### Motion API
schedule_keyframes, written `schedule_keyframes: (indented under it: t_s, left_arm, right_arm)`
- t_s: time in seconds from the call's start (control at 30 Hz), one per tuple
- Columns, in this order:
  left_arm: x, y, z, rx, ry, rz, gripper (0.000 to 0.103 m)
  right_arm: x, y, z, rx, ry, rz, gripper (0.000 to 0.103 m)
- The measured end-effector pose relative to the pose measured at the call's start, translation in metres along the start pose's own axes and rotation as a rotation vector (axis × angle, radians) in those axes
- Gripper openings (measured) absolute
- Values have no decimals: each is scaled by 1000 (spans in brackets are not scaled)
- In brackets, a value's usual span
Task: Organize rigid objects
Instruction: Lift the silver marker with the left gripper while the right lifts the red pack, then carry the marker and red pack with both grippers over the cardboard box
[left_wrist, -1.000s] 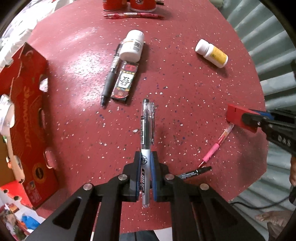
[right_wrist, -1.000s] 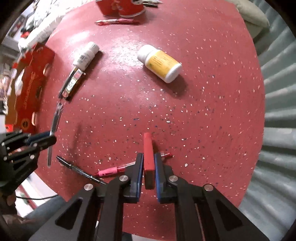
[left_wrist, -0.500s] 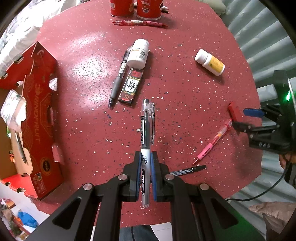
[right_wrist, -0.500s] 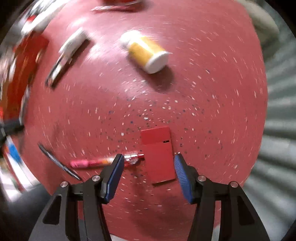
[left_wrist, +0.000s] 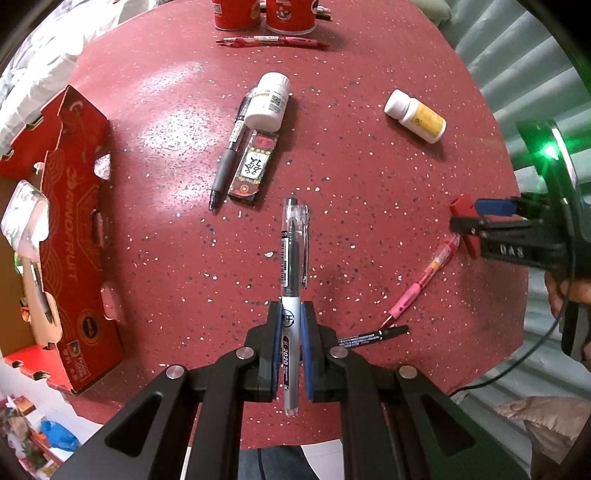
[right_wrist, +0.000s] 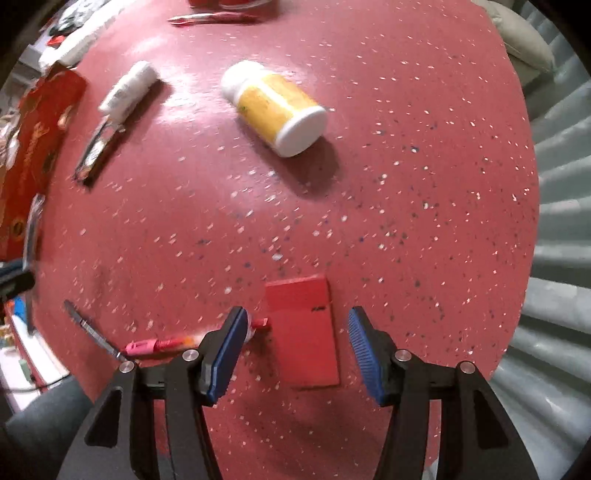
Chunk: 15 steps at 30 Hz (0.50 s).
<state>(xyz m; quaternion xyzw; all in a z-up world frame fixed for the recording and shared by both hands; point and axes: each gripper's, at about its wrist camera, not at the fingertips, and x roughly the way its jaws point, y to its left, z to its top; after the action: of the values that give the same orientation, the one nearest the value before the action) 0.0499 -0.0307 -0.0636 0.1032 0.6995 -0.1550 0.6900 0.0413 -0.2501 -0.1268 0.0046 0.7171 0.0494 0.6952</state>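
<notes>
Red speckled table (right_wrist: 406, 184) bears flat red box (right_wrist: 304, 332).

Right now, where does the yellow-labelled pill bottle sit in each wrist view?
Left wrist: yellow-labelled pill bottle lies upper right, cap pointing upper left.
Right wrist: it lies upper centre, larger.
Shared landmark: the pink pen near the table's near edge.

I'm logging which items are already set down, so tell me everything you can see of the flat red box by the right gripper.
The flat red box is a thin, plain red rectangle, like card or plastic, with a seam across its far third and a tiny dark mark. It lies flat on the speckled red table, between the open jaws of the right gripper and untouched by them. The pink pen's tip nearly meets its left edge.
</notes>
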Motion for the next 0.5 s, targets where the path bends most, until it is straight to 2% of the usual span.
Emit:
schedule_keyframes:
  t_s: [0.1,0.27,0.37,0.4,0.47,0.5]
  left_arm:
    - [0,0,0,-5,-1,1,10]
    - [2,0,-2,-17,-6,-2,10]
    - [5,-3,-2,-17,-2,-7,10]
    - [6,-5,-3,-14,-1,-8,10]
    - [8,-7,-3,-9,4,-5,10]
    - [10,-7,-4,-8,7,-4,10]
  right_arm:
    - [2,5,9,20,7,-3,57]
    - [4,-2,-6,16,1,-36,58]
    - [5,6,-10,-28,15,-70,57]
    - [5,12,-10,-51,17,-94,53]
    - [6,22,-7,-48,32,-87,35]
    - [6,26,-5,-44,40,-97,35]
